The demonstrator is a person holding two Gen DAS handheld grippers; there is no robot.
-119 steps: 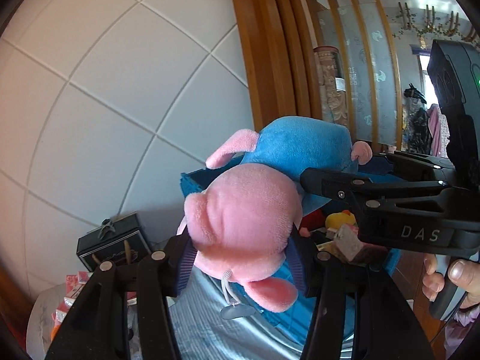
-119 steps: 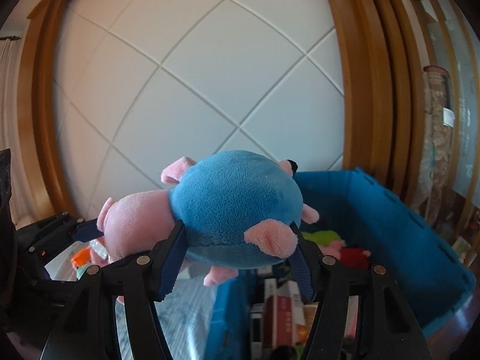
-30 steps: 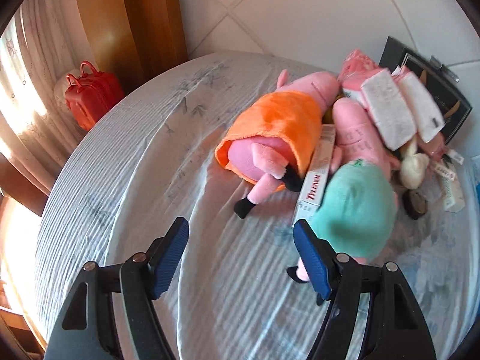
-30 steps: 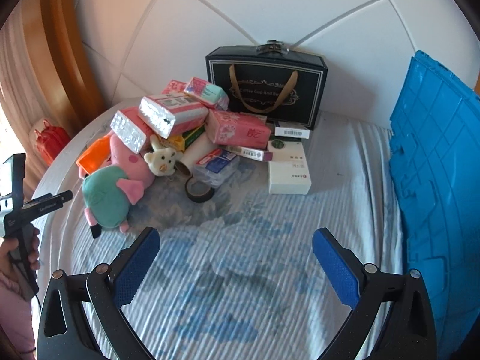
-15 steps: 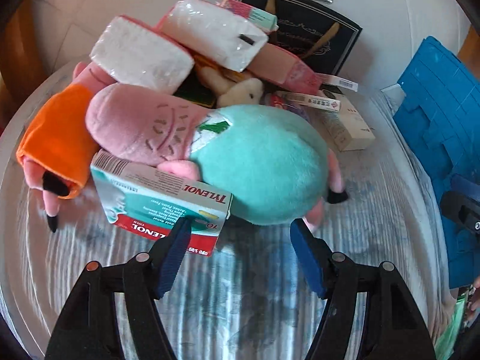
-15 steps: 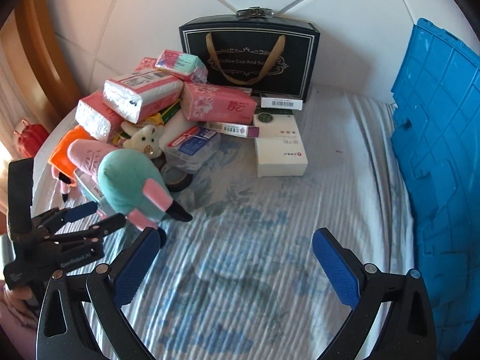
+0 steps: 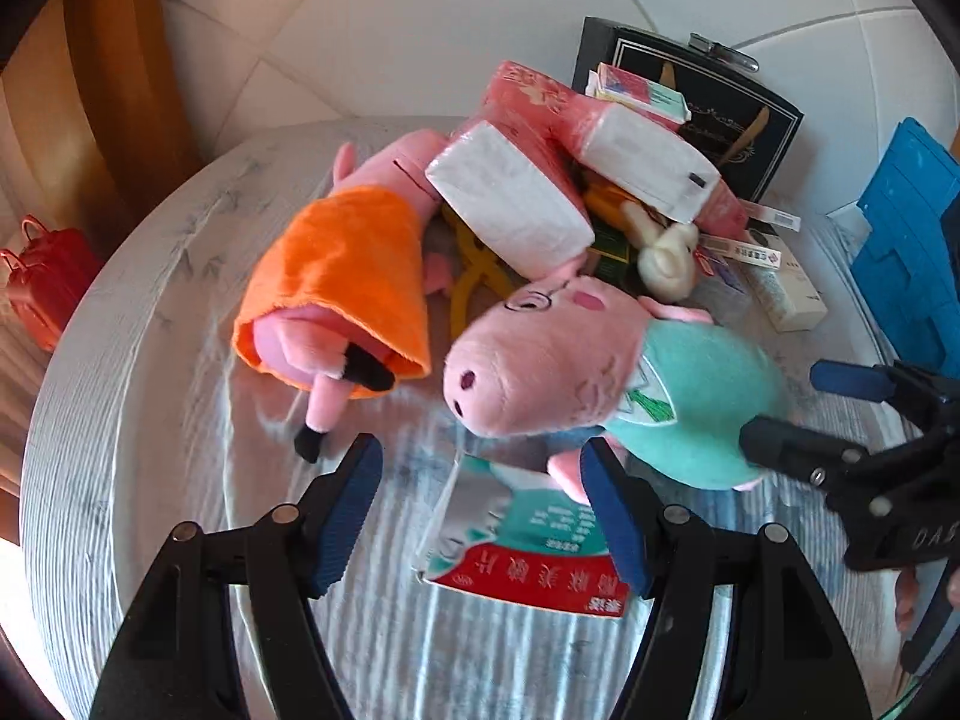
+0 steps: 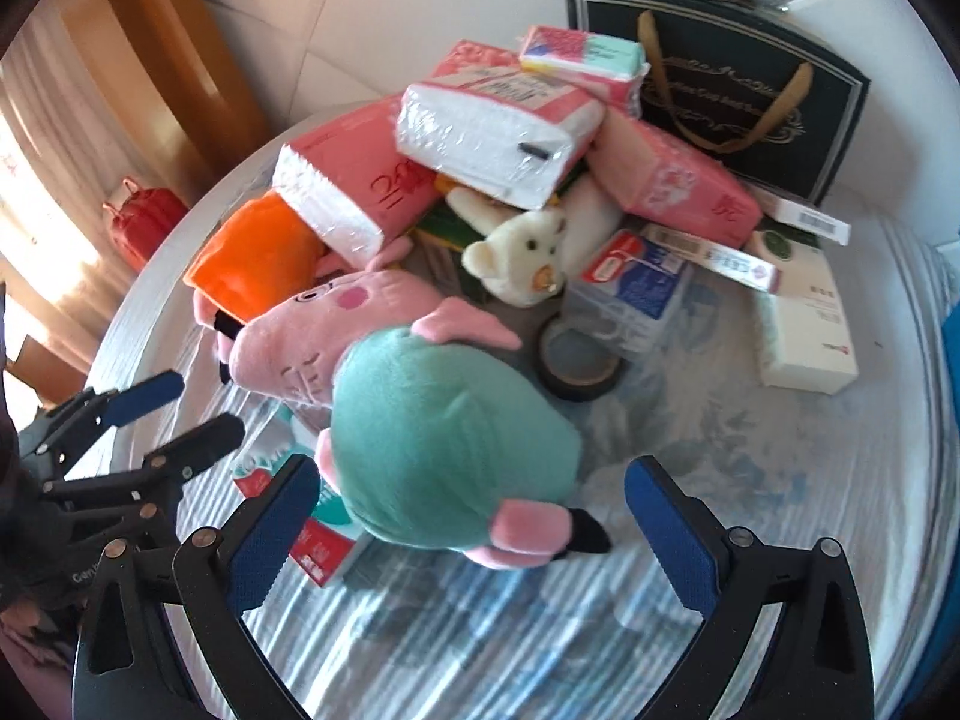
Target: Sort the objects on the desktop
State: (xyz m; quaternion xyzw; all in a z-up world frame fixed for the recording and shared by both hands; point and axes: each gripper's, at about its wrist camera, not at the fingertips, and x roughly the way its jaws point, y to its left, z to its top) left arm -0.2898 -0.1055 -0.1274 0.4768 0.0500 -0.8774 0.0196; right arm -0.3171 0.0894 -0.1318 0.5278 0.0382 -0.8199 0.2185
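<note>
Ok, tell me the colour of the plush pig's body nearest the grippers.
Mint green plush pig, clearest in the right wrist view.

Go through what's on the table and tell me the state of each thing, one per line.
Left gripper: open, empty.
Right gripper: open around the teal pig, not gripping.
Teal pig: lying on the medicine box.
Medicine box: flat, partly covered.
Orange pig: lying down.
Tape roll: flat.
Black bag: upright.

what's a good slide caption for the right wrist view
Open right tongs straddle the green-dressed pig plush beside a pile of tissue packs and boxes.
</note>
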